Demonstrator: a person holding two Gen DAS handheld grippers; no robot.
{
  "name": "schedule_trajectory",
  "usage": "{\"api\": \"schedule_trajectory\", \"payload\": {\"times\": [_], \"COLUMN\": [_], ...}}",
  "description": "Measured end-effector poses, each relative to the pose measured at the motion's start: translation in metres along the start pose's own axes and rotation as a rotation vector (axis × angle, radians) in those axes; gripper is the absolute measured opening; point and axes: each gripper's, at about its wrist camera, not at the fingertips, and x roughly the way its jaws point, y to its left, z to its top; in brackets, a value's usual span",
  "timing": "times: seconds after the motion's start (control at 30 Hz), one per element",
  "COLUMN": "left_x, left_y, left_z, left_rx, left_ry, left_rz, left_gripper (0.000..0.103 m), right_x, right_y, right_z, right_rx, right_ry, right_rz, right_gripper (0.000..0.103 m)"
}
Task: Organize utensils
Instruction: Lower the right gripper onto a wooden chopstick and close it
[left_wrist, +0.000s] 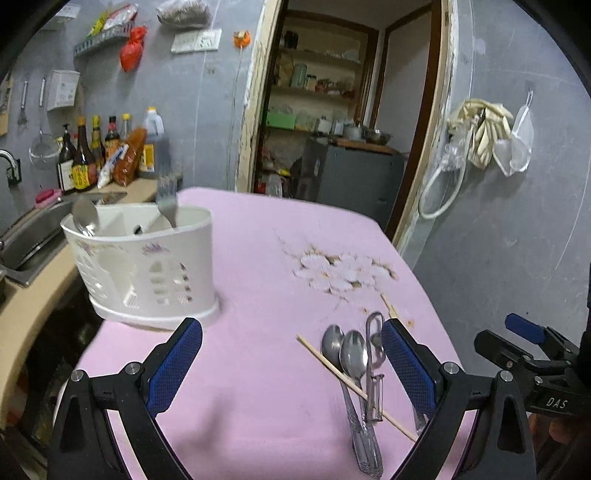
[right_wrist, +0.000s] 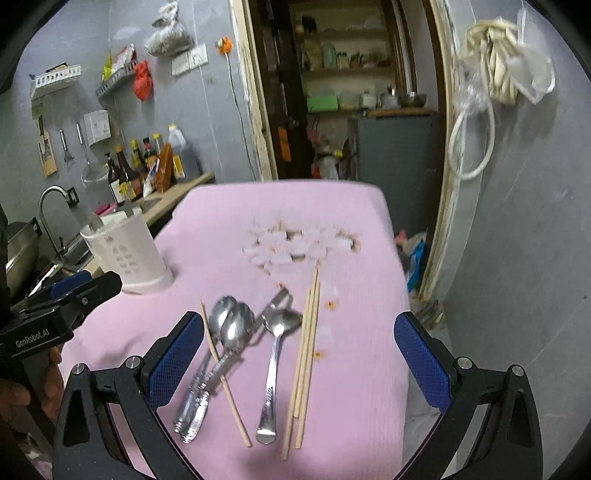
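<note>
A white utensil holder stands at the left of the pink table; it holds a spoon and a fork. It also shows in the right wrist view. Loose on the table lie two spoons side by side, a third spoon, a metal peeler, a single chopstick and a pair of chopsticks. My left gripper is open and empty above the table. My right gripper is open and empty over the loose utensils.
A kitchen counter with sauce bottles and a sink runs along the left. A doorway to a pantry lies behind the table. The tabletop has a worn, peeling patch. A grey wall is at the right.
</note>
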Motion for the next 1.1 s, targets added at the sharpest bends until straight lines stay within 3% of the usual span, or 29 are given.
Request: {"api": "schedule_trajectory", "payload": {"times": [0.17, 0.27, 0.37, 0.53, 0.73, 0.9, 1.1], "left_x": [0.029, 0.047, 0.065, 0.092, 0.120, 0.132, 0.144], "left_y": [-0.008, -0.010, -0.010, -0.007, -0.007, -0.007, -0.004], "left_z": [-0.005, -0.008, -0.012, -0.019, -0.024, -0.024, -0.016], "left_rx": [0.003, 0.001, -0.024, -0.113, -0.198, -0.229, -0.233], "left_ry": [0.106, 0.170, 0.246, 0.344, 0.441, 0.478, 0.517], "left_rz": [-0.017, -0.042, -0.070, -0.118, -0.125, -0.107, -0.112], "left_gripper": [0.097, 0.085, 0.069, 0.045, 0.025, 0.016, 0.015], "right_x": [0.032, 0.048, 0.067, 0.091, 0.110, 0.129, 0.143], "right_y": [-0.014, -0.020, -0.023, -0.022, -0.021, -0.018, -0.024], "right_z": [-0.004, -0.006, -0.004, -0.003, -0.001, 0.004, 0.011], "right_rx": [0.046, 0.061, 0.067, 0.058, 0.051, 0.044, 0.087], "right_ry": [0.089, 0.125, 0.157, 0.204, 0.258, 0.309, 0.361], "right_rz": [0.038, 0.057, 0.070, 0.095, 0.116, 0.125, 0.168], "right_gripper": [0.069, 0.054, 0.046, 0.036, 0.026, 0.021, 0.014]}}
